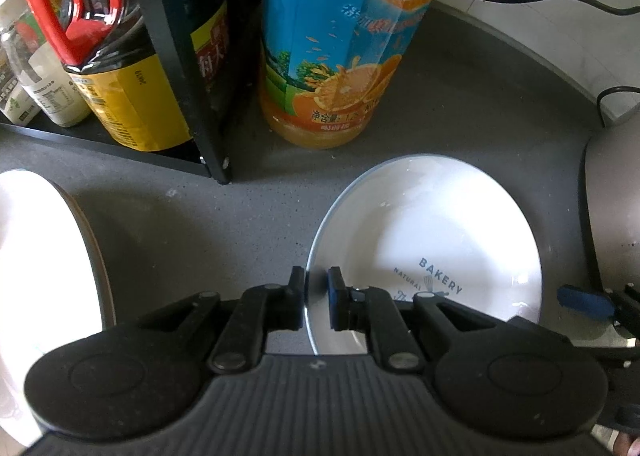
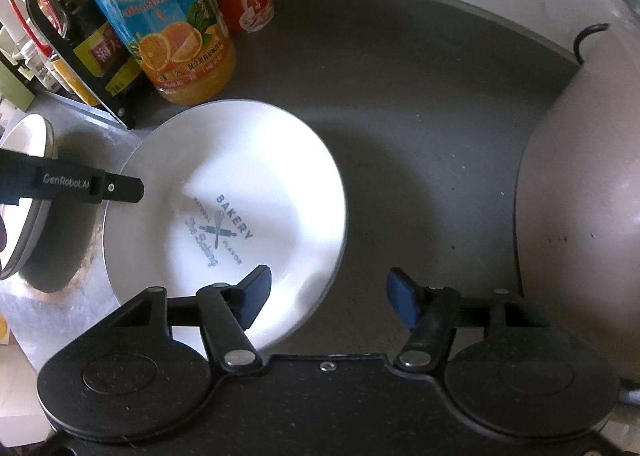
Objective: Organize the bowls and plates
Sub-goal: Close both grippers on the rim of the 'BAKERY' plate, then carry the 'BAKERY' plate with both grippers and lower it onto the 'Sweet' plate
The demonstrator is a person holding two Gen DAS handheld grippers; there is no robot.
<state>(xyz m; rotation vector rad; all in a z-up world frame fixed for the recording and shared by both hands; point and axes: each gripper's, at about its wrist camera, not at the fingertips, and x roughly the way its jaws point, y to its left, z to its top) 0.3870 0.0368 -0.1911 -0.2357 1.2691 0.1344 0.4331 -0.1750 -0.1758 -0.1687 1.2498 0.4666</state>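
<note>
Grey kitchen counter (image 2: 420,128), pretty crowded. Using the orange juice bottle (image 1: 332,40) as the landmark: the white plate (image 1: 432,232) with the bakery print sits just in front of it, and a black rack (image 1: 188,88) of sauce bottles stands to its left.

The left gripper (image 1: 318,296) has its fingers pinched on that plate's near-left rim, one pad inside, one outside. The right gripper (image 2: 328,296) hangs spread wide at the plate's near-right edge, holding nothing.

For the lift I'd keep the pinch firm and raise it level, since a one-sided rim grip probably lets the plate sag. The free gripper could steady the far side.

Hard to tell: whether the plate is already off the counter. Another white dish (image 2: 28,192) further left of the bottle is cut off by the frame, so I can't say if it's a bowl, a plate or a stack. A big grey rounded appliance (image 2: 580,192) on the right is only partly in view.
</note>
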